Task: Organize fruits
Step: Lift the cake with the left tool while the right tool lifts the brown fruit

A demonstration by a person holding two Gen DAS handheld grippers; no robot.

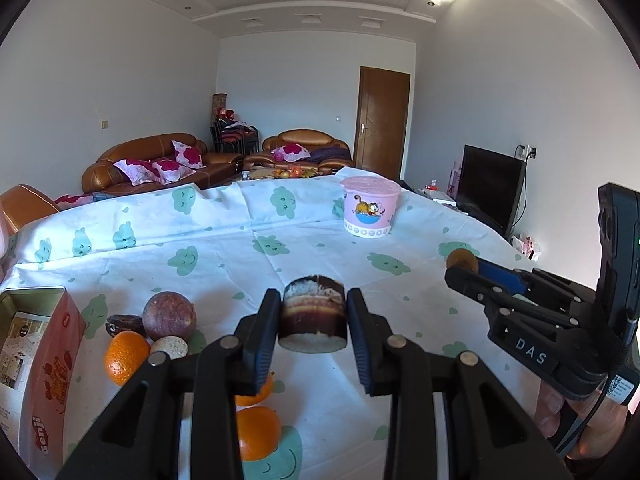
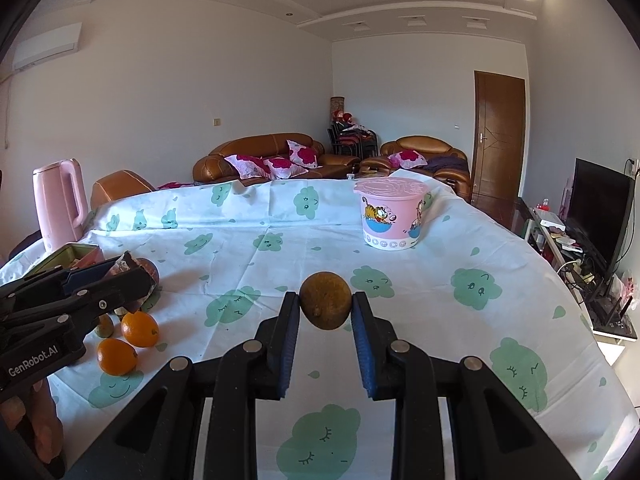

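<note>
Fruits lie in a cluster at the near left of the cloud-printed tablecloth [image 2: 400, 264]: three oranges [image 1: 126, 357], a round purple fruit [image 1: 169, 316] and a dark date [image 1: 125, 325], just beside an open tin box [image 1: 36, 364] that we read as "Genji". Our left gripper [image 1: 314, 318] is clamped on a short brown cut stalk piece [image 1: 313, 314], held above the cloth; its body reads "GenRobot.AI" in the right wrist view. Our right gripper [image 2: 326, 306], marked "DAS", pinches a small brownish-green round fruit [image 2: 326, 300]. A pink lidded bucket [image 2: 394, 216] with a cartoon orange cat stands well apart, farther back.
</note>
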